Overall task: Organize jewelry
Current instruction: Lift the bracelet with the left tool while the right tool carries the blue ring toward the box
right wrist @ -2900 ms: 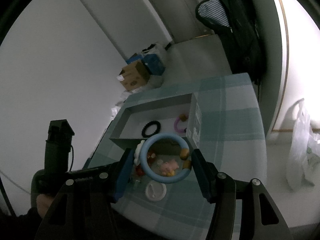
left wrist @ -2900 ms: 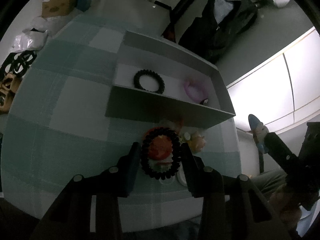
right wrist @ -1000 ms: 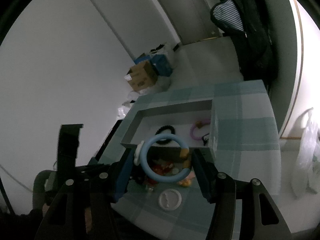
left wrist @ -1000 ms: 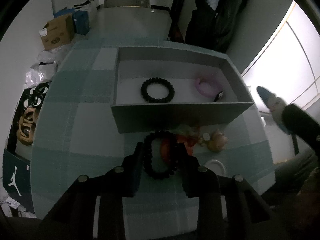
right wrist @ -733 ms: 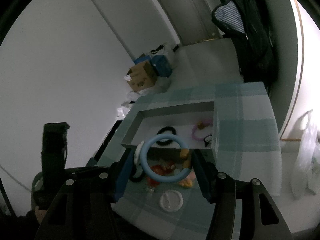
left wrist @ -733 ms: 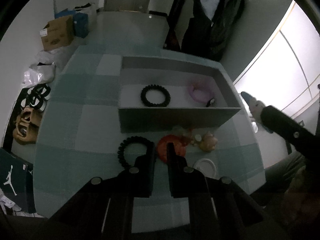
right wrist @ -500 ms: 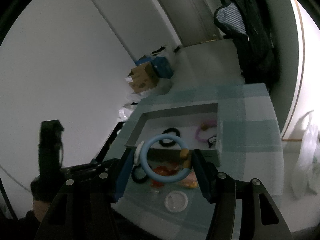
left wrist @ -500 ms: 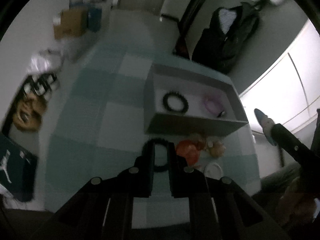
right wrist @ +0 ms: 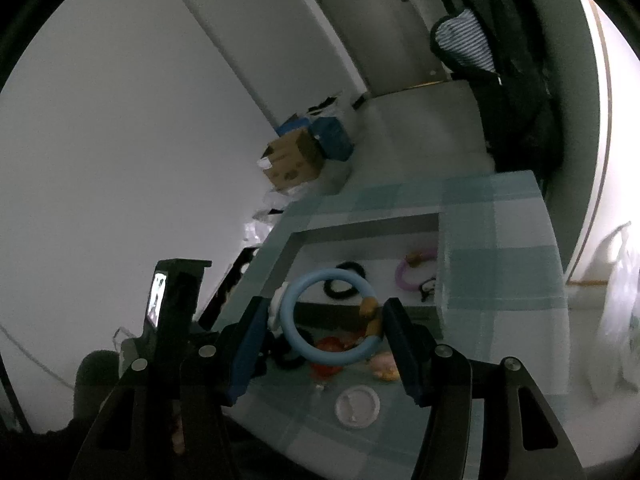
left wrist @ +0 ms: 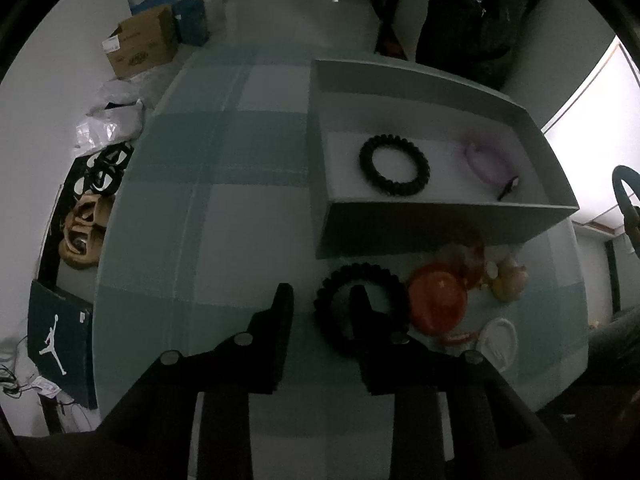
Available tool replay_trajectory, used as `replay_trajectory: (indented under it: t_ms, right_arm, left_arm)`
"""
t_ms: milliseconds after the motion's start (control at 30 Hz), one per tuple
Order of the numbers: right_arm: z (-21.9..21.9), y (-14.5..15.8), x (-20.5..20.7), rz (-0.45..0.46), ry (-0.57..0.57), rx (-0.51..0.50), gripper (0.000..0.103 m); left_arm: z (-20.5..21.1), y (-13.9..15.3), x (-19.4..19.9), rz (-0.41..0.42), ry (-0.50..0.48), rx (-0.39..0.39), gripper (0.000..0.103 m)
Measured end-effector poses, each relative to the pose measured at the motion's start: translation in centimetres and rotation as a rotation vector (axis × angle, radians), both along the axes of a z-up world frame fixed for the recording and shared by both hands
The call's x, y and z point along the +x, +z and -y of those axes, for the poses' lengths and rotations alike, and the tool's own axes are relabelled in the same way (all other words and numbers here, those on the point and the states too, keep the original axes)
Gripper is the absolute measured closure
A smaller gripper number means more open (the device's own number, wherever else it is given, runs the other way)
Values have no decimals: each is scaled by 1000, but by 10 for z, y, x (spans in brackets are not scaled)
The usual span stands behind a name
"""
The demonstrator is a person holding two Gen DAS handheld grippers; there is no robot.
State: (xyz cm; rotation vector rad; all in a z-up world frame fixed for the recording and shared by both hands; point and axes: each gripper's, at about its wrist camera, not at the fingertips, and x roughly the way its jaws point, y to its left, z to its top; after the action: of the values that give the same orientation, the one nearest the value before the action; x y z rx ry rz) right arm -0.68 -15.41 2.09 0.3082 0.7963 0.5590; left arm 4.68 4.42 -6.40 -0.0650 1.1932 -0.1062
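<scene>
A black beaded bracelet (left wrist: 362, 274) lies on the checked tablecloth in front of the grey box (left wrist: 440, 228). My left gripper (left wrist: 320, 300) points down at it with its jaws opening. Its right finger (left wrist: 360, 312) stands inside the ring and the ring's left rim lies between the fingers, unpressed. Inside the box lie a second black bracelet (left wrist: 394, 170) and a pink ring (left wrist: 486, 162). My right gripper (right wrist: 326, 320) hovers above the table, shut on a blue ring (right wrist: 296, 334) that carries a white charm and tan beads. The loose bracelet (right wrist: 288, 360) shows below it.
An orange disc (left wrist: 438, 300), a white lid (left wrist: 498, 342) and small peach trinkets (left wrist: 508, 280) lie right of the loose bracelet. A cardboard box (left wrist: 140, 46), bags and shoes sit on the floor to the left. A dark jacket (right wrist: 512, 92) hangs beyond the table.
The black bracelet left my left gripper's jaws and came to lie on the cloth. The jaws shut, swung over it and have parted again. The right gripper keeps the blue ring.
</scene>
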Motion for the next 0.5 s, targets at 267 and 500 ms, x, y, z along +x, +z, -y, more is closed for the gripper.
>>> replay_trajectory:
  t_ms: [267,500]
  right_arm:
    - [1,5,-2,7,6,8,44]
    - [3,5,0,3,-2,14,44]
  left_arm:
    - [15,4,-5,12,-100,80,97]
    - [10,31,-24,93,-116,38,98]
